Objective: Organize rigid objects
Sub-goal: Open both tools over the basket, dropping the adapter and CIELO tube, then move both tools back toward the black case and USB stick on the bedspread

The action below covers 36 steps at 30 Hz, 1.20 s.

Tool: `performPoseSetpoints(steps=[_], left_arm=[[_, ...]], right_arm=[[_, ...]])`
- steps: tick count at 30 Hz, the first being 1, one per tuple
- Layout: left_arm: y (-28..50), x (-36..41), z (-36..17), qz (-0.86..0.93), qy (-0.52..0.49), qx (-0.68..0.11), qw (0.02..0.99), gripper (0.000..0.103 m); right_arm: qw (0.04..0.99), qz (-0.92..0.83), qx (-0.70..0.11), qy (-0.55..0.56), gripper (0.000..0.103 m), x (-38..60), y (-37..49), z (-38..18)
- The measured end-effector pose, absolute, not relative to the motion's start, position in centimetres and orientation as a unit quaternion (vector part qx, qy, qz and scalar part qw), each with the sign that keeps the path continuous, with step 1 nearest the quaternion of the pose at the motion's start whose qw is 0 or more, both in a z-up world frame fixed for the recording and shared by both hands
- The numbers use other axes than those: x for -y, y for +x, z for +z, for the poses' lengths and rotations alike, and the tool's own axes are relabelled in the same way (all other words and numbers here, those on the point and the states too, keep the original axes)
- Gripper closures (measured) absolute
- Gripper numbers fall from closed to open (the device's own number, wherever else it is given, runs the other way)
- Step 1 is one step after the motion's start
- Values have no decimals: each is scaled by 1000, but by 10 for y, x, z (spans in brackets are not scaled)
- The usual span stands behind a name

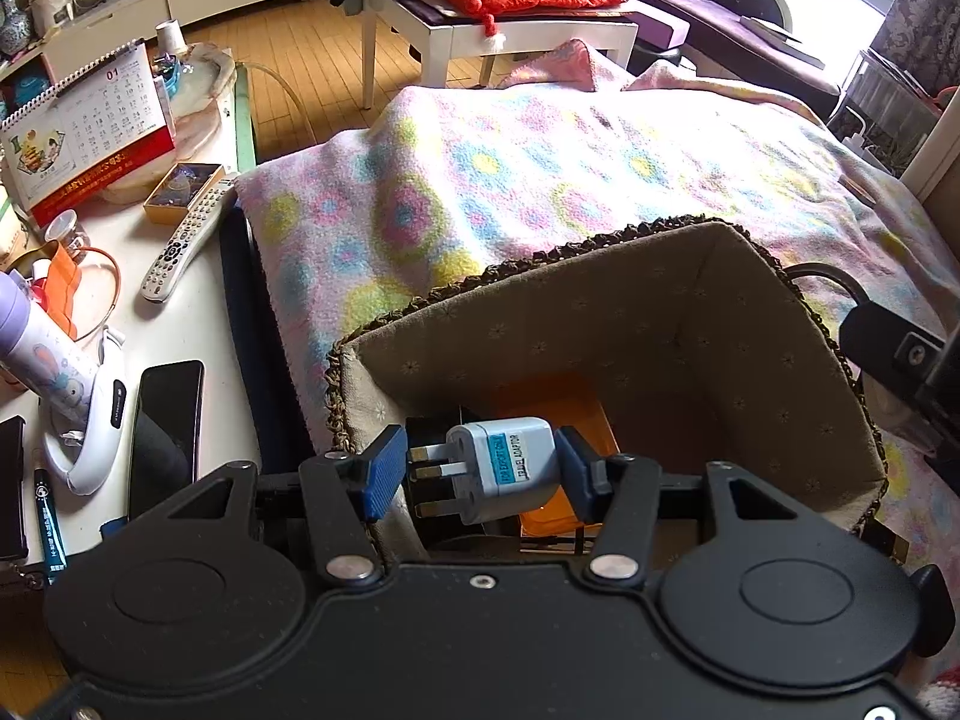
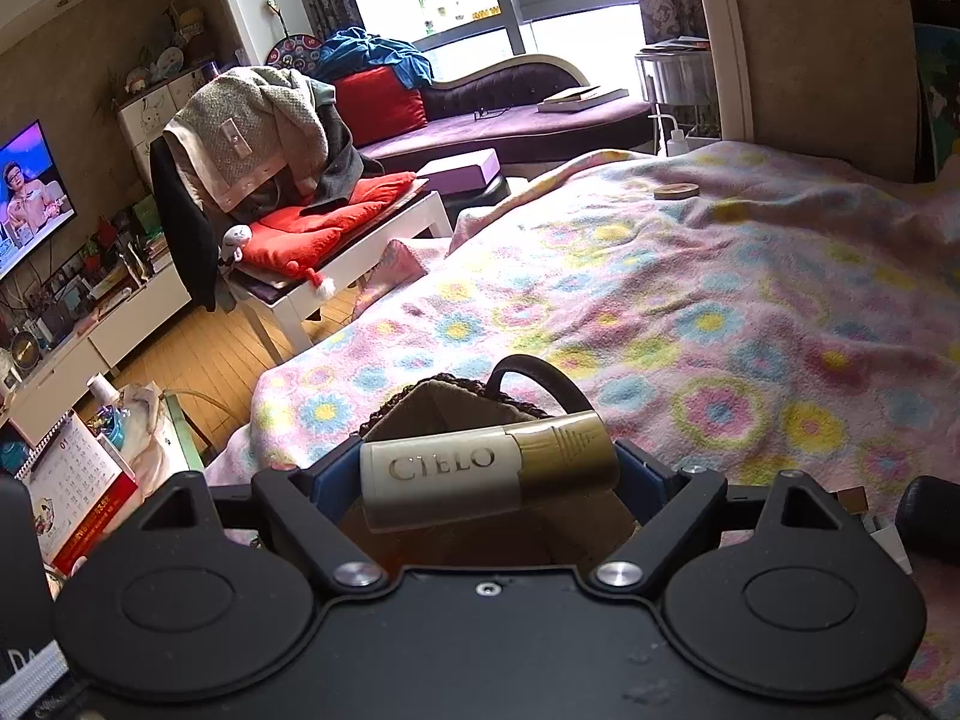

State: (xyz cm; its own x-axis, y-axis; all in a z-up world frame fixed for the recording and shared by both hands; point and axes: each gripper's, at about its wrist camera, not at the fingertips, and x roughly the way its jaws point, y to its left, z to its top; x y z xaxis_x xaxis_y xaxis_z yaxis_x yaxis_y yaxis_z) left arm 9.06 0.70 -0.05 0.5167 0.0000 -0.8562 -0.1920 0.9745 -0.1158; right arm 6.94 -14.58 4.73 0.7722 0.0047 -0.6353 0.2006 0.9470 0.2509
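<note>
Travel adaptor [image 1: 501, 468] clamped between left fingers [image 1: 384, 468].

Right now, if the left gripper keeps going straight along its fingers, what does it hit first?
Probably the orange box lying in the fabric-lined basket: the left gripper, holding a travel adaptor, points down into it. Depth is unclear.

a bed [image 1: 540, 180] covered by a pastel flower-patterned blanket [image 2: 720, 312] carries a fabric-lined basket [image 1: 690, 312] with a braided rim at 6 o'clock. a small round disc [image 2: 676, 190] lies on the blanket at 12 o'clock. at 9 o'clock a white desk [image 1: 180, 312] holds a remote control [image 1: 186, 240], desk calendar [image 1: 90, 132] and dark phone [image 1: 165, 426].
</note>
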Motion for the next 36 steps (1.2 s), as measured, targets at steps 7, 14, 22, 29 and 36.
performPoseSetpoints(steps=[7, 14, 22, 29, 36], left_arm=[[88, -6, 7, 57, -94, -469, 876, 29], [89, -5, 5, 56, -91, -472, 875, 29], [88, -3, 5, 57, -83, -470, 877, 29], [87, 0, 6, 60, -72, -466, 880, 29], [85, 5, 9, 62, -55, -455, 886, 28]], right_arm=[[922, -41, -344, 171, 12, 147, 72, 43], [925, -42, -339, 166, 12, 147, 68, 47], [927, -53, -336, 155, 12, 150, 62, 48], [927, -61, -337, 152, 12, 153, 59, 48], [928, -70, -337, 141, 12, 156, 54, 48]])
